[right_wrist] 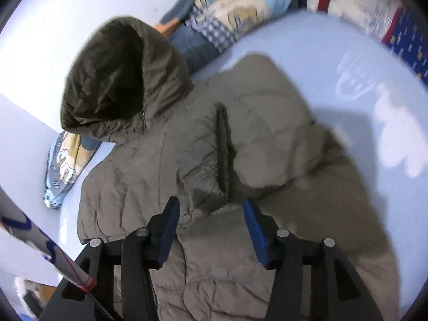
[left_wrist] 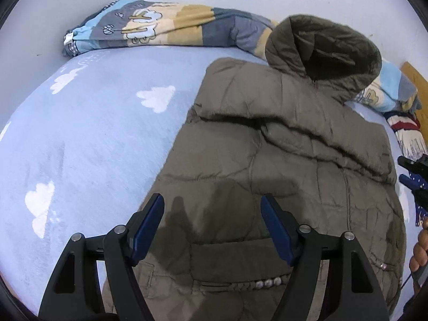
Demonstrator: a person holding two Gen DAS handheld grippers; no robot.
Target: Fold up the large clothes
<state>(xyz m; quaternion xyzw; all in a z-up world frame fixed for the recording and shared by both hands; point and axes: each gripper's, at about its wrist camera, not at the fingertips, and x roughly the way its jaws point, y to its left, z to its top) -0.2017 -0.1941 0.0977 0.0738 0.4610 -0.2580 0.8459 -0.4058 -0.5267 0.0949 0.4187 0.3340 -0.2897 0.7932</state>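
Olive padded coat (left_wrist: 281, 147) lies sleeves-folded on a cloud-print bed (left_wrist: 93, 133); left gripper (left_wrist: 212, 215) and right gripper (right_wrist: 211, 216) hover above, jaws apart.

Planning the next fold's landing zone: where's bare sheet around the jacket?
Bare bed sheet lies open between the jacket and the rolled quilt by the wall. Crowded spots: the hood rests against the quilt, and a fringed scarf sits near the jacket's other side.

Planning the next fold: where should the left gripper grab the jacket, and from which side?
Grip the jacket at its near hem, by the pocket flap just under the open left gripper. Come straight down from the near side: that edge lies flat and free on the sheet, while the hood end is bulky.
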